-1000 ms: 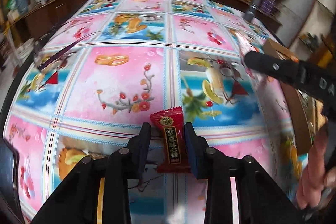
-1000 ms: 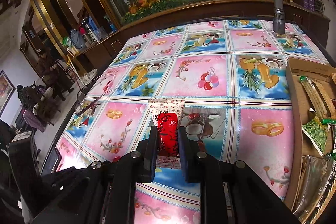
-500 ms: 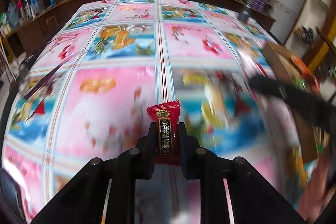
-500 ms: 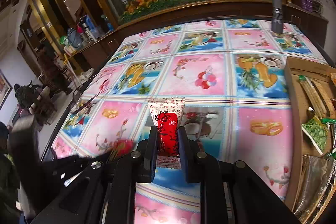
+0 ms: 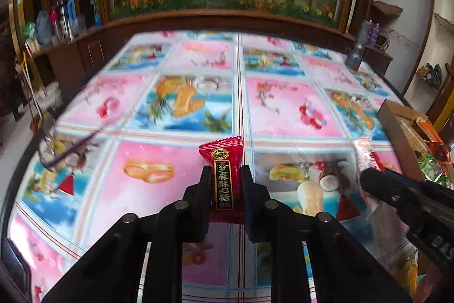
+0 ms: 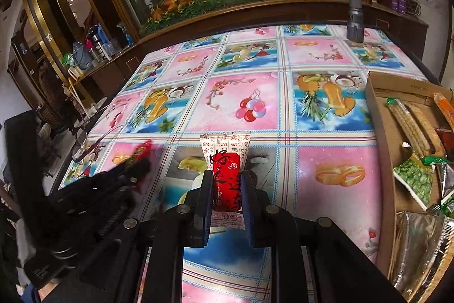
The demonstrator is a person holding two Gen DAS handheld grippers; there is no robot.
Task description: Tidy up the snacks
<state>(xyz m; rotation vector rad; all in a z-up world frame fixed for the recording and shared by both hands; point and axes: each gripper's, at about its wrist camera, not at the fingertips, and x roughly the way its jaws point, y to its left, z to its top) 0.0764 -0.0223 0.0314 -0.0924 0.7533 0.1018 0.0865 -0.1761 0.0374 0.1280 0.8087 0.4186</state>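
Note:
My left gripper (image 5: 225, 172) is shut on a dark red candy packet (image 5: 222, 172) with gold characters and holds it above the table. My right gripper (image 6: 226, 176) is shut on a white and red candy packet (image 6: 225, 163), also lifted. In the left wrist view the right gripper (image 5: 369, 175) shows at the right with its packet (image 5: 364, 152). In the right wrist view the left gripper (image 6: 136, 166) shows at the left, blurred. A cardboard box (image 6: 383, 132) with several snack packs stands at the right; it also shows in the left wrist view (image 5: 397, 132).
The table (image 6: 255, 110) has a pink and blue patterned cloth. Eyeglasses (image 6: 85, 138) lie near its left edge. A grey flashlight (image 6: 354, 10) stands at the far right corner. A wooden planter wall with flowers runs behind the table.
My left gripper closed on the dark red packet and lifted it off the table. The right gripper kept hold of its packet and shifted slightly.

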